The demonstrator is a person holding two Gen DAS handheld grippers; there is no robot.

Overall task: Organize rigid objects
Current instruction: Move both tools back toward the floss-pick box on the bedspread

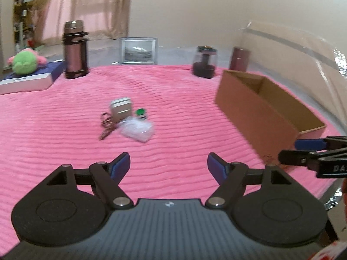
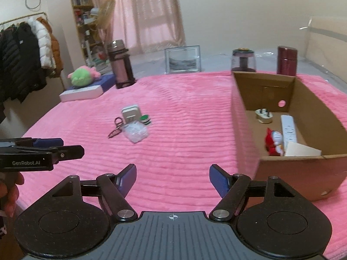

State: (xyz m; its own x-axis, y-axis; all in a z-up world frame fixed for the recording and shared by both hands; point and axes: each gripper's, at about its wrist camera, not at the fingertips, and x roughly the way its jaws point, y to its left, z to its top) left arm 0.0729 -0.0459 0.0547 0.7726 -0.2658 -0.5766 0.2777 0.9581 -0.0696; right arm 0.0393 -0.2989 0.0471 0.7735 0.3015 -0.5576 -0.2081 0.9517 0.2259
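A small pile lies mid-blanket: a beige box-like adapter (image 1: 121, 107) (image 2: 130, 113), scissors (image 1: 106, 125) (image 2: 116, 127), a green-capped little jar (image 1: 141, 113) (image 2: 145, 119) and a clear plastic bag (image 1: 136, 129) (image 2: 135, 131). An open cardboard box (image 1: 256, 106) (image 2: 247, 130) stands at the right; inside are a plug (image 2: 263, 116), a white remote (image 2: 288, 131), a red-and-white toy figure (image 2: 274, 142) and a card. My left gripper (image 1: 168, 165) is open and empty, short of the pile. My right gripper (image 2: 172, 176) is open and empty, beside the box.
At the blanket's far edge stand a thermos (image 1: 74, 49), a picture frame (image 1: 138, 51), a dark glass jar (image 1: 205, 61) and a maroon canister (image 1: 239, 59). A green plush (image 1: 25, 60) lies on a book at far left. Coats hang at left (image 2: 19, 60).
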